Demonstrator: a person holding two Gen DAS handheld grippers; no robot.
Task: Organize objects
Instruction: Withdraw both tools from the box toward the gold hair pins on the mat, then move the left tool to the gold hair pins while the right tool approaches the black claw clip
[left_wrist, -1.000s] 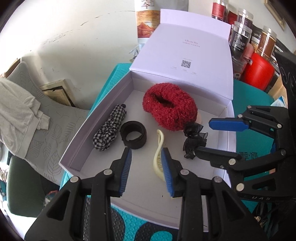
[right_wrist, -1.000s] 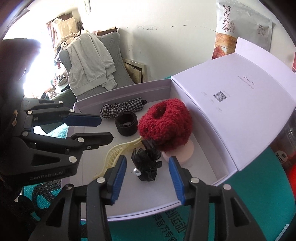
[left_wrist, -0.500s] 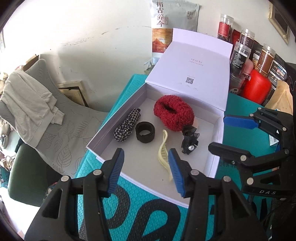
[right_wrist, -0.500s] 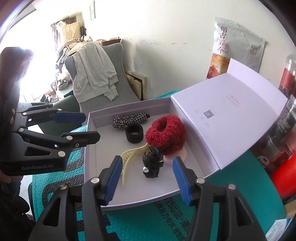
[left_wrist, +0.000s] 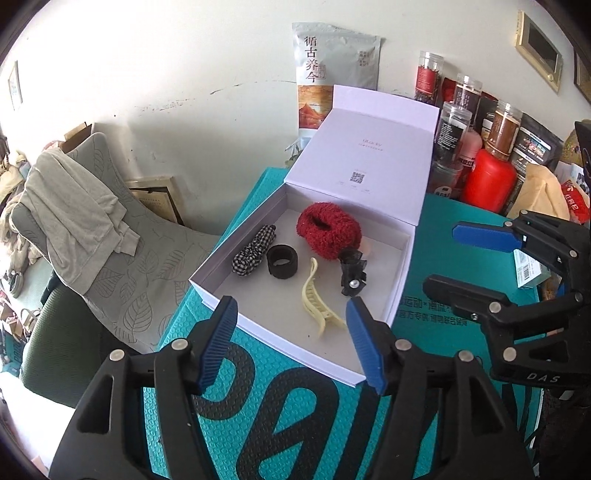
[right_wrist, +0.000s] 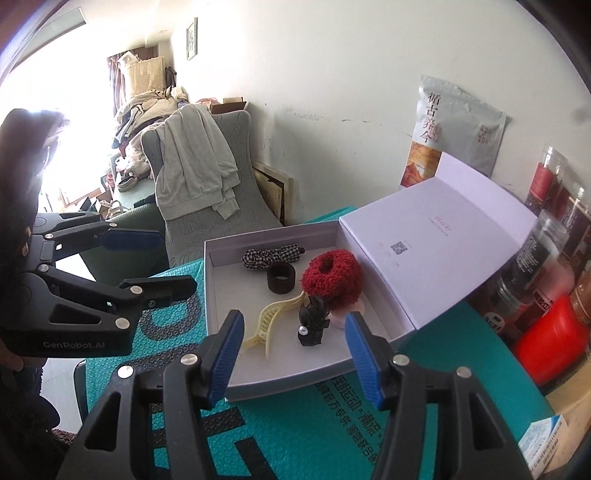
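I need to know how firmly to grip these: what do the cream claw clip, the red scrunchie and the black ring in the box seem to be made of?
Cream claw clip: likely hard plastic, smooth with a slight sheen, rigid moulded teeth. Red scrunchie: soft fuzzy fabric, probably chenille or plush yarn, matte with a shaggy surface. Black ring: seems a matte elastic fabric band, though the weave is too small to confirm.

The box (left_wrist: 400, 273) looks like matt white card; the red scrunchie (left_wrist: 328, 230) is fuzzy cloth, the cream claw clip (left_wrist: 316, 301) smooth plastic, the teal mat (left_wrist: 303, 424) dimpled.

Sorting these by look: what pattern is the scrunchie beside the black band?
Black-and-white checked scrunchie, clearest in the left wrist view, next to the black band.
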